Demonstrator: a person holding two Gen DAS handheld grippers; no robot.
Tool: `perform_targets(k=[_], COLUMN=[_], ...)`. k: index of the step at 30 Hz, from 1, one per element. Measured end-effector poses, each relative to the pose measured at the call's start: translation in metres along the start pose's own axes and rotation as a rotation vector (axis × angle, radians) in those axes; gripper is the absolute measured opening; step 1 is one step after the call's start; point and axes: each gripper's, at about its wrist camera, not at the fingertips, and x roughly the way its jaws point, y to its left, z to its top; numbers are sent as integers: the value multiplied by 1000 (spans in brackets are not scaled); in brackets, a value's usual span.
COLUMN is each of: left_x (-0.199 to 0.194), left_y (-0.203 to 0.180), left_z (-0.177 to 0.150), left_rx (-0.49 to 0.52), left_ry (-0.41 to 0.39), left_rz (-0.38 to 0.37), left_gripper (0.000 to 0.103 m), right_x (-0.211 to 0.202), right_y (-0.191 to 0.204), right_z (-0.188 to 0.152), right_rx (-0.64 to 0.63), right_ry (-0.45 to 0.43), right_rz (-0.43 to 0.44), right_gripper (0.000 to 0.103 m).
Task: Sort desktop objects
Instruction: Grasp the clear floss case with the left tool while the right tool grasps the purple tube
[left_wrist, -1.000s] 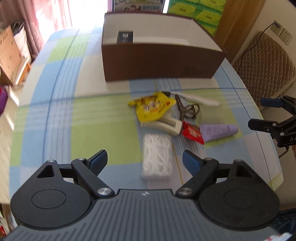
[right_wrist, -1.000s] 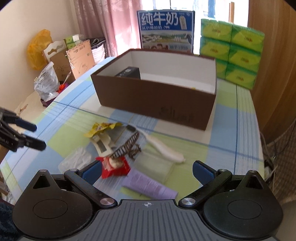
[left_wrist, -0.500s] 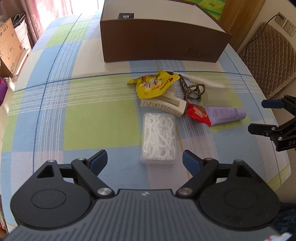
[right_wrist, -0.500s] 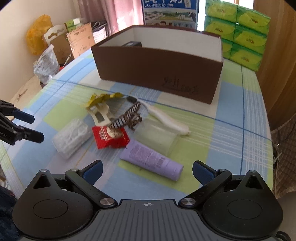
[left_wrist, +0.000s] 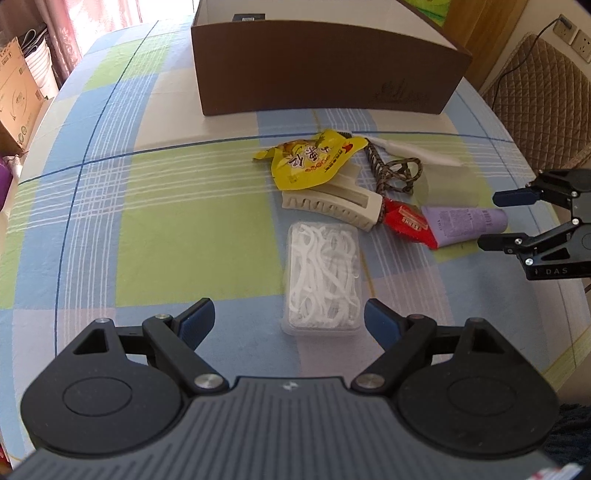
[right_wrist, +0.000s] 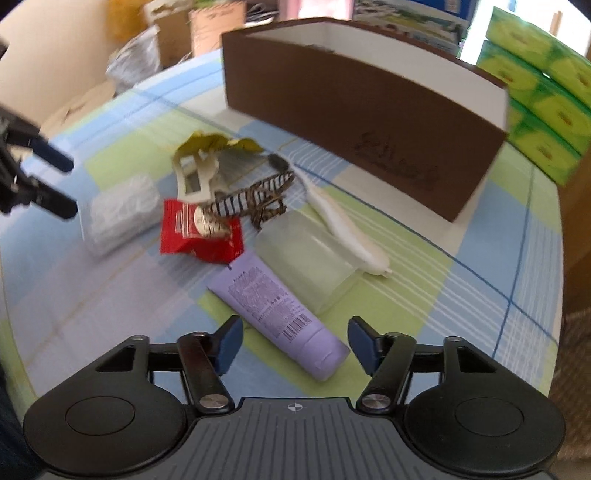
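Observation:
A pile of small objects lies on the checked tablecloth in front of a brown box (left_wrist: 325, 74) (right_wrist: 354, 122). Nearest my open left gripper (left_wrist: 288, 319) is a clear case of white floss picks (left_wrist: 323, 277) (right_wrist: 118, 212), just ahead of the fingertips. My open right gripper (right_wrist: 293, 341) (left_wrist: 498, 218) hovers over the cap end of a purple tube (right_wrist: 277, 306) (left_wrist: 465, 223). Between lie a red packet (left_wrist: 406, 221) (right_wrist: 199, 232), a cream hair claw (left_wrist: 336, 203), a yellow snack bag (left_wrist: 314, 160), a striped clip (right_wrist: 255, 197) and a white toothbrush (right_wrist: 347, 225).
A translucent green case (right_wrist: 310, 258) lies beside the tube. Green tissue packs (right_wrist: 546, 96) are stacked right of the box. A quilted chair (left_wrist: 543, 103) stands past the table's right edge. Cardboard boxes (left_wrist: 18, 92) sit on the floor at left.
Both grippers have dropped and moved forward toward the pile. The floss case now sits just ahead of the left fingers, and the purple tube's end lies between the right fingers.

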Motion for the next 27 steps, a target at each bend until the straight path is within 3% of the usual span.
perform_targets(k=[2,8,16,24,27], left_x=[3,15,35,49,54], left_y=[-3,-12,-21,-31,-34], left_z=[0,-1,5,12,13], left_rx=[8,39,103,153,174], left_ry=[4,14,21,21,5], left_rz=[-4,-11,7,17,31], left_gripper=[85,85,80,77,70], right_x=[5,2,-20,-35,-36], right_y=[3,15,34,20,16], right_z=[-2,-17,-43,-60,-59], right_rx=[-46,-114,17,369,426], right_ry=[14,22,51,78,64], right_rz=[-17,-11,-25,-177,-192], right_gripper=[46,26,26,26,26])
